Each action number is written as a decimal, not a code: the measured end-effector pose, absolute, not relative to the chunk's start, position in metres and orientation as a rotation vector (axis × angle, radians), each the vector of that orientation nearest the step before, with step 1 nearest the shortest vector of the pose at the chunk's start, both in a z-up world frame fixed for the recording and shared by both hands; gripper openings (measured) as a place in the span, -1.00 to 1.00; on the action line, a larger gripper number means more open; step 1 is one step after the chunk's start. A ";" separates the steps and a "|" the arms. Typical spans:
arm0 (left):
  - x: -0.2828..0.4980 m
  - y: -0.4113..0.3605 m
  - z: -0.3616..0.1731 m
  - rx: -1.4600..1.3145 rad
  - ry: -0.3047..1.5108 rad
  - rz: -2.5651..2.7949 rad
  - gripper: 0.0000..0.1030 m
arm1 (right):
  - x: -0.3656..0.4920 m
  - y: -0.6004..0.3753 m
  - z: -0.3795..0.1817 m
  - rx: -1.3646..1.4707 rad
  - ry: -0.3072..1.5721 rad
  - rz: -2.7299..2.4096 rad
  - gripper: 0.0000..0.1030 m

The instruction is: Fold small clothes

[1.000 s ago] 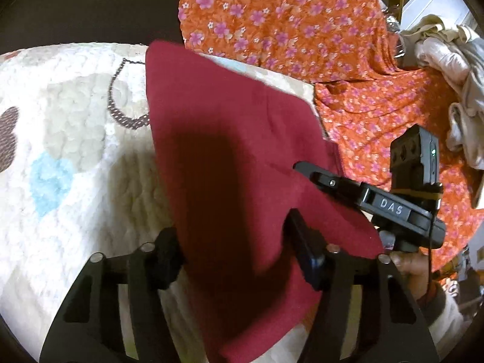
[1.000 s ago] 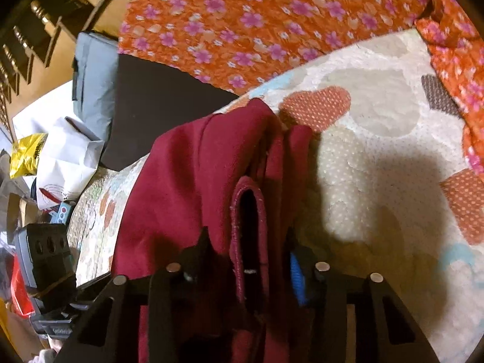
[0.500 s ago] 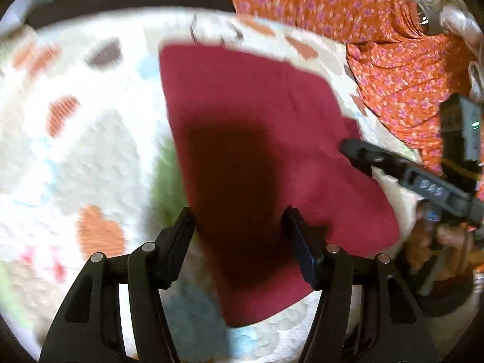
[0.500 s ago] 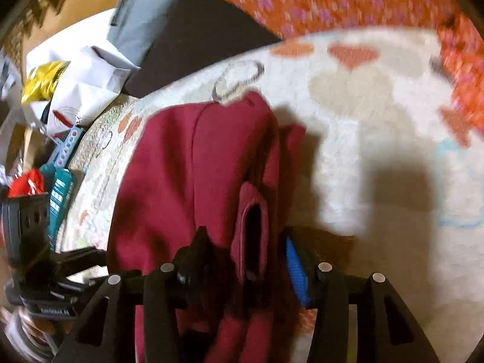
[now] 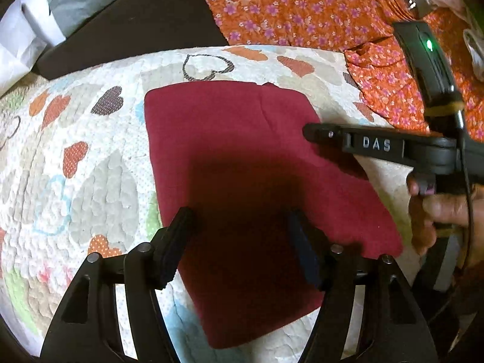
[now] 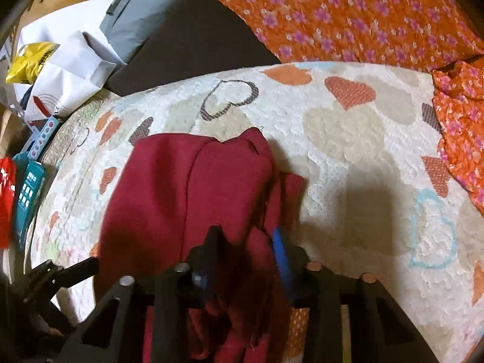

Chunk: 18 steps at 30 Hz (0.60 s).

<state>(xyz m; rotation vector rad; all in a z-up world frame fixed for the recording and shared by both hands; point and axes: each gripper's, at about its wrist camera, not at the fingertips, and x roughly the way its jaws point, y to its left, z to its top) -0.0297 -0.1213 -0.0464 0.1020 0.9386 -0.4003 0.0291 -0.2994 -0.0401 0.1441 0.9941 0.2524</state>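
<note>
A dark red folded garment (image 5: 242,163) lies flat on the heart-patterned quilt (image 5: 75,163). My left gripper (image 5: 239,236) is open and hovers just above the garment's near part, its fingers (image 5: 178,242) on either side with nothing between them. In the left wrist view my right gripper (image 5: 314,131) reaches in from the right at the garment's right edge. In the right wrist view my right gripper (image 6: 246,242) is shut on a bunched fold of the red garment (image 6: 187,187).
Orange flowered cloth (image 5: 302,9) lies behind and to the right of the quilt. A dark board (image 5: 136,27), a grey cushion (image 6: 136,9), white bags (image 6: 66,81) and teal boxes (image 6: 28,190) sit at the left beyond the quilt's edge.
The garment has been lowered from hanging in the air to lying flat on the quilt. My left gripper has let it go and opened. My right gripper still holds its edge.
</note>
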 end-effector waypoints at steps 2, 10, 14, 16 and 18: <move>-0.030 -0.123 -0.047 0.107 0.939 -0.406 0.33 | 0.030 -0.296 -0.033 0.084 0.972 0.265 -0.73; -0.028 -0.126 -0.051 0.075 0.955 -0.423 0.48 | 0.031 -0.291 -0.045 0.001 0.951 0.231 -0.94; -0.029 -0.126 -0.050 0.078 0.955 -0.414 0.48 | 0.025 -0.298 -0.027 0.049 0.937 0.234 -0.94; -0.029 -0.126 -0.051 0.075 0.956 -0.412 0.48 | 0.014 -0.304 -0.012 0.117 0.917 0.236 -0.90; -0.029 -0.127 -0.051 0.079 0.956 -0.411 0.48 | 0.000 -0.307 -0.002 0.200 0.894 0.286 -0.89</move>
